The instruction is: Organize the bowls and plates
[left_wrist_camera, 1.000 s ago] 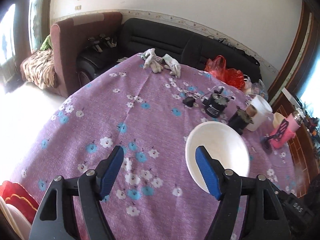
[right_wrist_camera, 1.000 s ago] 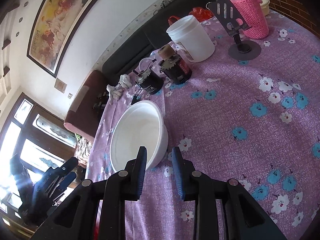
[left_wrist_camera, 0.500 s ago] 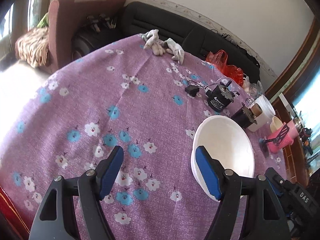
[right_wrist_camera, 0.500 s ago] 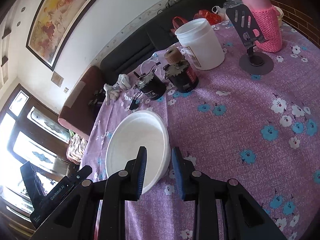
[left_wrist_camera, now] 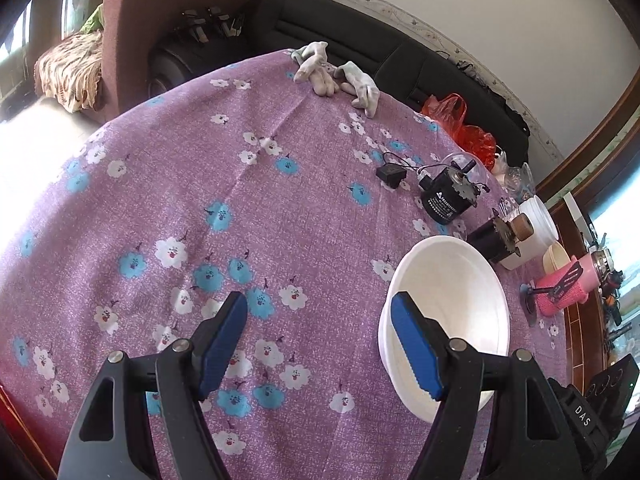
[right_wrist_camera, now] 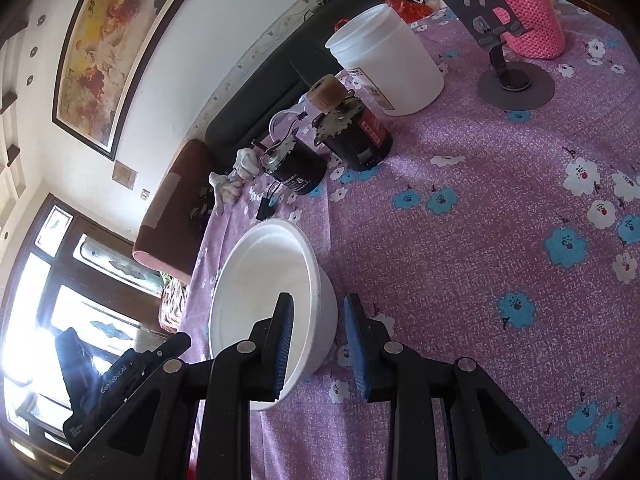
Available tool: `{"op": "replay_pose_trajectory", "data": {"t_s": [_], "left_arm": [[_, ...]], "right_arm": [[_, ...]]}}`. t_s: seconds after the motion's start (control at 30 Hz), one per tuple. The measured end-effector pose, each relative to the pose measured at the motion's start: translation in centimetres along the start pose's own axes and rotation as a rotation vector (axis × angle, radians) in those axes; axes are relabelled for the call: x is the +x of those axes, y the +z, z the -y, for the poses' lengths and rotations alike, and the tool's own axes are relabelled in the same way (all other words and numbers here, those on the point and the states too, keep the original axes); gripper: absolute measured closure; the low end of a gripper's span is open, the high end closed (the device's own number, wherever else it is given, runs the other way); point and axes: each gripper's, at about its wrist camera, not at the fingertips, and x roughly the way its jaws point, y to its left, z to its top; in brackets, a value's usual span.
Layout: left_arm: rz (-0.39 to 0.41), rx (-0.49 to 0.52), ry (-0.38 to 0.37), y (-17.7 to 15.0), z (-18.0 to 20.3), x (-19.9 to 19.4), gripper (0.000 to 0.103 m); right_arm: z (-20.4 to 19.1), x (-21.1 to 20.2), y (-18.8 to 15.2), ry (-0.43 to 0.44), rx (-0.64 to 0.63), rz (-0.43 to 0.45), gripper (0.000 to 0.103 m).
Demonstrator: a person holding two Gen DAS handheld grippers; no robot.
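A white bowl [left_wrist_camera: 456, 304] stands upright on the purple flowered tablecloth [left_wrist_camera: 240, 200]. My left gripper [left_wrist_camera: 320, 344] is wide open just left of the bowl; its right blue pad overlaps the bowl's near left rim. In the right wrist view the same bowl [right_wrist_camera: 260, 280] sits at lower left. My right gripper [right_wrist_camera: 320, 344] is open with a narrow gap, and its jaws straddle the bowl's near right wall without pressing it. The left gripper's black body [right_wrist_camera: 120, 380] shows beyond the bowl.
Two black motors [left_wrist_camera: 448, 200] [left_wrist_camera: 496, 240], a white jar [right_wrist_camera: 388, 64], a phone stand [right_wrist_camera: 508, 80], a pink-sleeved flask [right_wrist_camera: 524, 8], a black adapter [left_wrist_camera: 390, 176] and grey gloves [left_wrist_camera: 340, 76] lie behind the bowl. A sofa [left_wrist_camera: 360, 40] stands past the table's far edge.
Both grippers have moved closer to the bowl. The right gripper's jaws now sit around the bowl's rim. The red and white things at the left view's lower corner have left the frame.
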Motion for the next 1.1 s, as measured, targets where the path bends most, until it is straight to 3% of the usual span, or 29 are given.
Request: {"op": "replay_pose_trajectory", "data": {"t_s": [0.17, 0.4, 0.57, 0.7, 0.83, 1.1], "left_arm": [[-0.034, -0.008, -0.033, 0.2, 0.4, 1.1, 0.03], [-0.116, -0.035, -0.137, -0.1, 0.6, 2.6, 0.03], [-0.144, -0.077, -0.197, -0.2, 0.2, 3.0, 0.036], [-0.149, -0.09, -0.227, -0.4, -0.1, 3.0, 0.06], [-0.164, -0.083, -0.255, -0.6, 0.2, 3.2, 0.074], [-0.14, -0.074, -0.27, -0.7, 0.4, 2.6, 0.084]], "right_arm": [[0.1, 0.2, 0.0, 0.019, 0.007, 0.006, 0.074], [0.0, 0.6, -0.1, 0.025, 0.006, -0.001, 0.074], [0.1, 0.7, 0.0, 0.03, 0.012, -0.004, 0.074], [0.0, 0.9, -0.2, 0.032, 0.013, -0.005, 0.074], [0.0, 1.1, -0.3, 0.031, 0.01, -0.006, 0.074], [0.1, 1.2, -0.3, 0.037, 0.023, -0.005, 0.074]]}}
